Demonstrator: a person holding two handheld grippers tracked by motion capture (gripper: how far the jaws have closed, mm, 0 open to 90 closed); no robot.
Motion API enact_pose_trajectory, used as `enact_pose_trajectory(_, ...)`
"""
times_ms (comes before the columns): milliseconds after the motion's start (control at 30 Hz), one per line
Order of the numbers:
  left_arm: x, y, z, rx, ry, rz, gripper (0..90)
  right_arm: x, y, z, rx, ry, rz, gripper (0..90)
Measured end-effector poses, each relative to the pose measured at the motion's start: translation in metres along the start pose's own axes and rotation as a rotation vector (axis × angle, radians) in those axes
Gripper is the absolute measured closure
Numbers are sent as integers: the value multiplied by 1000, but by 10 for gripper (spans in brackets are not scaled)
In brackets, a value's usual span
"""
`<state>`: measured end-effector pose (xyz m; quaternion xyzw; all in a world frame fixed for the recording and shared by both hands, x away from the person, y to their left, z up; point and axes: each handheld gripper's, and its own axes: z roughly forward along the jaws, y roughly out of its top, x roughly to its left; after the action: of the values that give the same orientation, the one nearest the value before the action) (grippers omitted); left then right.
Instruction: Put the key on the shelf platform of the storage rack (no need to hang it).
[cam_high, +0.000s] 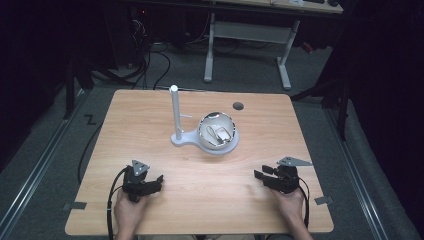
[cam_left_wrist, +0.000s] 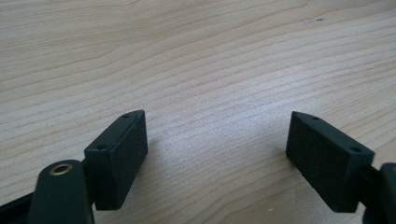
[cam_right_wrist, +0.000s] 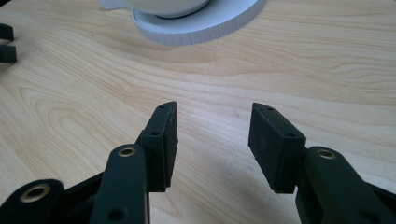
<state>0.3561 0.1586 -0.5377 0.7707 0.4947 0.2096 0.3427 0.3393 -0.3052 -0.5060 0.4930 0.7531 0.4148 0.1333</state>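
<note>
Both empty | L gripper (cam_left_wrist: 217, 144) fingers wide apart | R gripper (cam_right_wrist: 212, 140) fingers apart, over table (cam_high: 150, 130)

High view overhead, facing forward; gripper views low, close, sharing table (cam_high: 150, 125).

I could read no text, label, brand or number anywhere; the desk (cam_high: 150, 125) and the floor (cam_high: 45, 150) around it carried nothing legible from my feed.

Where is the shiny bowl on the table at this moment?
In the high view the bowl sits just right of the table's centre, on the round base of a white stand whose post rises at its left, beyond both grippers.
</note>
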Motion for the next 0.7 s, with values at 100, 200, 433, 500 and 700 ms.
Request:
enact_pose_trajectory(100,0,0,0,-2,0,-2,210,3,-3,4,7,5,1,528)
enact_pose_trajectory(200,0,0,0,-2,0,-2,210,5,-8,7,13,11,4,524)
enact_pose_trajectory(433,0,0,0,-2,0,-2,210,10,-14,11,21,-6,-16,515)
enact_pose_trajectory(500,0,0,0,-2,0,-2,211,12,-15,12,26,-15,-23,507)
enact_pose_trajectory(700,0,0,0,-2,0,-1,210,15,-21,16,48,-43,-56,484)
